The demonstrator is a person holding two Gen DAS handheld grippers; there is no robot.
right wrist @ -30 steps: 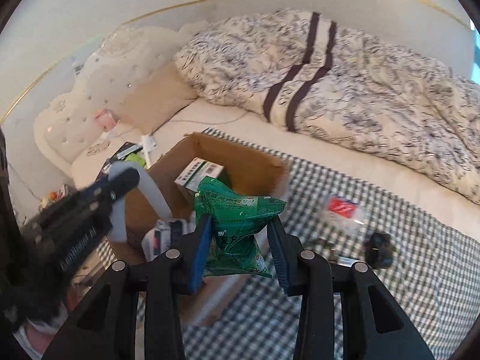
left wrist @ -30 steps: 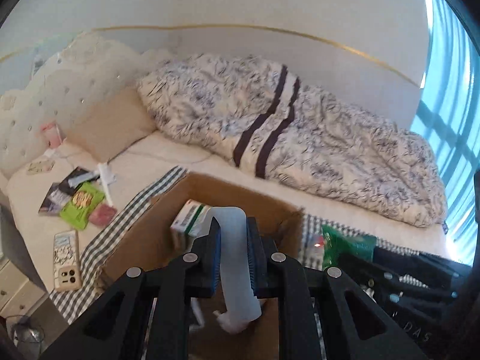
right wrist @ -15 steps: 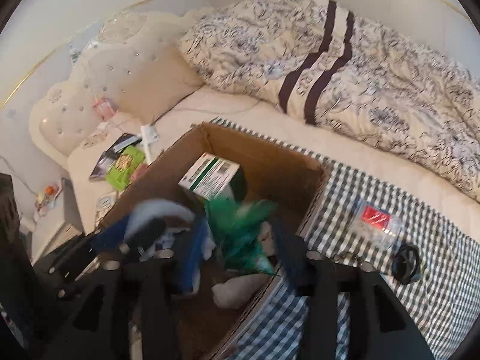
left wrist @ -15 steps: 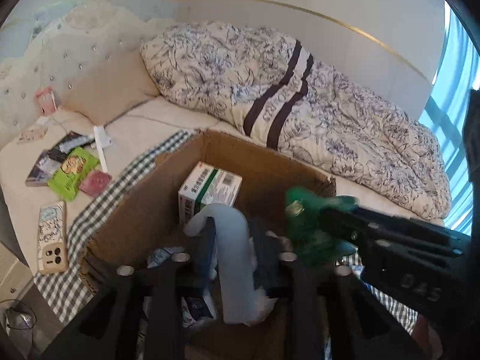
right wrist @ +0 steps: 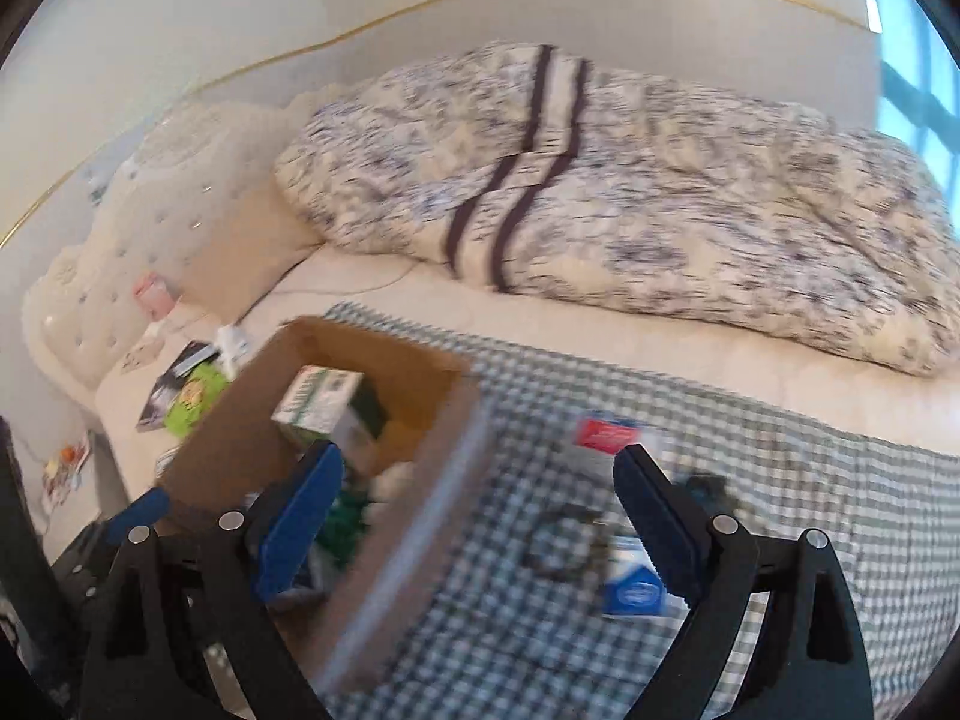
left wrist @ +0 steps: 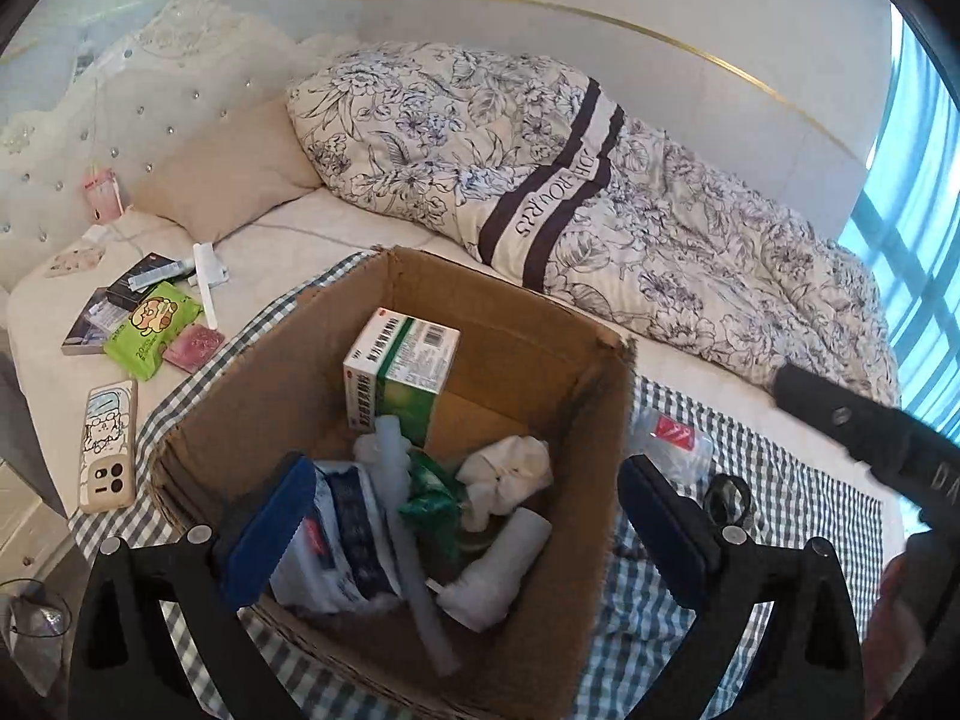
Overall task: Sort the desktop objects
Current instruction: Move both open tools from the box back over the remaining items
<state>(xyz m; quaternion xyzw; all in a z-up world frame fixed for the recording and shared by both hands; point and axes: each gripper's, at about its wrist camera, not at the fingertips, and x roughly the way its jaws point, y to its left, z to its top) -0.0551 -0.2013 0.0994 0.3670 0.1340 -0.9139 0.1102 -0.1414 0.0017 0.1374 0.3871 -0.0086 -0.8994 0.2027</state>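
Bright daylight pours in from the window (left wrist: 918, 228) at right, blown out blue-white. The left wrist view is sharp; the right wrist view smears with motion blur. Fisheye bending and dark corners frame both.

A home bedroom. A bed (left wrist: 372, 240) fills the view, with a tufted cream headboard (left wrist: 120, 102) at its head, a beige pillow (left wrist: 222, 174) leaning against that headboard, and a rumpled floral duvet (left wrist: 600, 210) beside the pillow. A window (left wrist: 918, 228) stands past the bed's foot; a phone (left wrist: 108, 447) lies near the headboard end.
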